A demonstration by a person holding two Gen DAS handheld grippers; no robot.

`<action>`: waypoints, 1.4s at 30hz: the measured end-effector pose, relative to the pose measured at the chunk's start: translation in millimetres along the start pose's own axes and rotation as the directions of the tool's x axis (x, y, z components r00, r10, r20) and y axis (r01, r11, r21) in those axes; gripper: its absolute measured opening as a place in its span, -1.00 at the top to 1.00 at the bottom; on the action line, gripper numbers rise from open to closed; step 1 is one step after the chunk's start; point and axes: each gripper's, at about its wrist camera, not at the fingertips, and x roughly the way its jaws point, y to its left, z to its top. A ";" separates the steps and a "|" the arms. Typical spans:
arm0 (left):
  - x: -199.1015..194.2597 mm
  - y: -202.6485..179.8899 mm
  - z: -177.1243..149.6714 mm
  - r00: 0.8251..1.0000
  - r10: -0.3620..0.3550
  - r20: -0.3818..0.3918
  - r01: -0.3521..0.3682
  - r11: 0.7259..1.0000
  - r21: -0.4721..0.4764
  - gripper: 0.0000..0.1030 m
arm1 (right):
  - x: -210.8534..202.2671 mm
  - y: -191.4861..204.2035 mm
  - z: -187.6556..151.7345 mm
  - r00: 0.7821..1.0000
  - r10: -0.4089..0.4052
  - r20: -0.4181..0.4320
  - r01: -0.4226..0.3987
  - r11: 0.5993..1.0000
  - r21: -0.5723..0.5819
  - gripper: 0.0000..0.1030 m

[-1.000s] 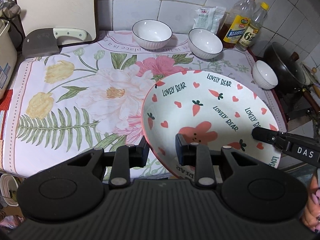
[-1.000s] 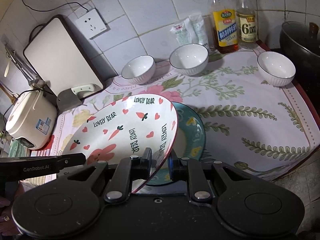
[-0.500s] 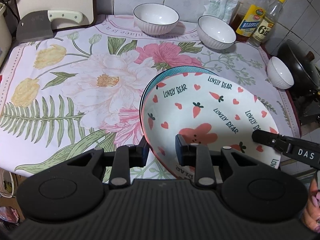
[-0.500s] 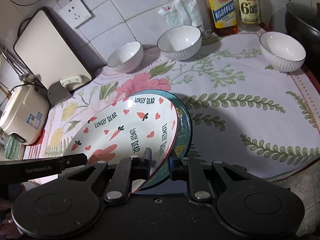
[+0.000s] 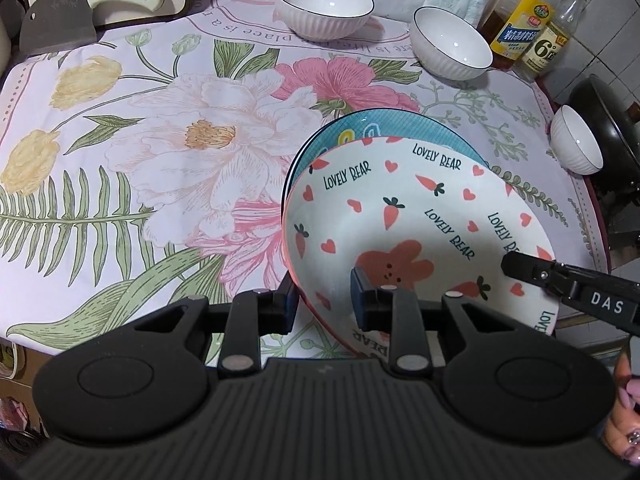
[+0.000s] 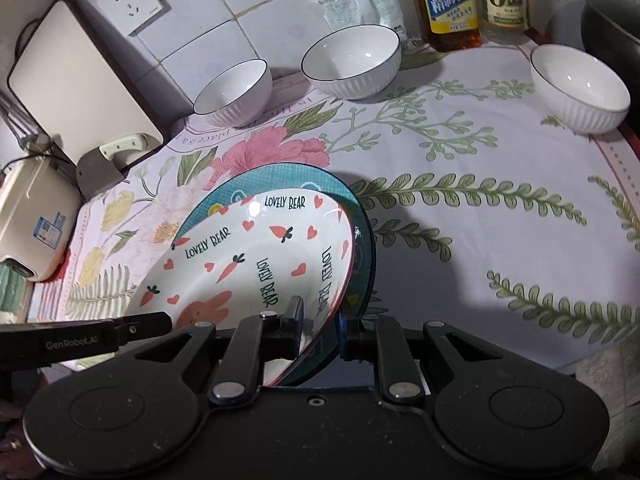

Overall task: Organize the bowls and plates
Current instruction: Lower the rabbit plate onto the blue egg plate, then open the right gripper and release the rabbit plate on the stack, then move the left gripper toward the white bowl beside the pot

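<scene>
A white "Lovely Bear" plate (image 5: 400, 224) with carrots and hearts is held by its rim from both sides. My left gripper (image 5: 322, 300) is shut on its left rim, my right gripper (image 6: 320, 320) on its right rim; the right gripper's arm also shows in the left wrist view (image 5: 576, 284). The plate (image 6: 256, 264) sits low over a teal plate (image 6: 288, 178) on the floral cloth, whose far edge (image 5: 384, 124) shows. Three white ribbed bowls (image 6: 234, 92) (image 6: 352, 60) (image 6: 580, 88) stand apart along the back and right.
A cleaver (image 5: 60, 20) rests by a cutting board (image 6: 76, 80) at the back left, beside a rice cooker (image 6: 32, 220). Two oil bottles (image 6: 452, 0) and a packet stand at the back wall. A dark wok (image 5: 604, 124) sits at the right edge.
Both grippers moved forward and down with the bear plate, bringing it over the teal plate, which now shows more at the far side.
</scene>
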 end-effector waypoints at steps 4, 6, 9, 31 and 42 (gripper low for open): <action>10.3 5.7 4.0 0.998 -0.013 -0.065 0.011 0.999 -0.031 0.50 | 8.4 1.4 2.9 0.999 -0.024 -0.028 0.023 0.999 -0.024 0.57; 12.4 9.6 4.6 0.997 -0.028 -0.072 0.024 0.998 -0.053 0.51 | 10.7 2.4 2.8 0.999 -0.033 -0.033 0.032 0.999 -0.031 0.56; 14.4 10.0 7.6 0.995 -0.032 -0.089 0.028 0.998 -0.048 0.51 | 13.7 6.8 6.9 0.997 -0.061 -0.044 0.059 0.997 -0.040 0.50; 30.7 -8.0 47.2 0.941 0.007 -0.337 0.064 0.978 0.198 0.47 | 37.5 59.1 16.4 0.910 -0.415 0.004 0.413 0.903 -0.121 0.05; -11.6 -29.4 38.0 0.943 0.032 -0.331 0.069 0.954 0.291 0.21 | -16.7 44.2 10.6 0.967 -0.253 -0.001 0.253 0.967 -0.033 -0.02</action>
